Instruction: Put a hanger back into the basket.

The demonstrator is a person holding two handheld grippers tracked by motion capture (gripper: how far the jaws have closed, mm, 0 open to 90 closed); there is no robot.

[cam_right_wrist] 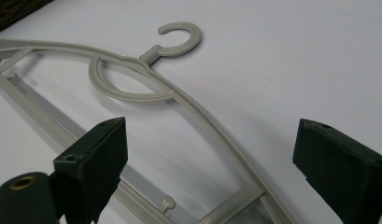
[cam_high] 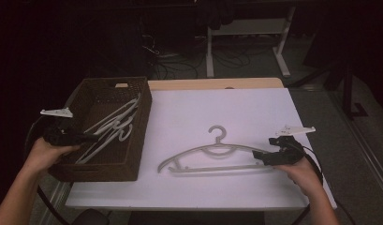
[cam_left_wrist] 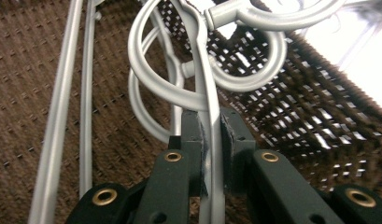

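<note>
A pale grey plastic hanger (cam_high: 212, 154) lies flat on the white table (cam_high: 236, 112), hook pointing away from me. My right gripper (cam_high: 262, 157) sits at its right end, open. In the right gripper view the hanger (cam_right_wrist: 132, 63) runs between the wide-apart jaws of the right gripper (cam_right_wrist: 209, 128) without touching the pads. Over the brown woven basket (cam_high: 143, 126) at the left, my left gripper (cam_high: 92, 138) is shut on one of several grey hangers (cam_high: 112, 123). The left gripper view shows the left gripper (cam_left_wrist: 210, 126) pinching a thin hanger arm (cam_left_wrist: 205, 88) between its pads.
The basket wall (cam_left_wrist: 291, 116) stands between the left gripper and the table top. Two straight hanger bars (cam_left_wrist: 62, 107) lie along the basket floor. Beyond the table's far wooden edge (cam_high: 217, 83), the floor holds desk legs and cables.
</note>
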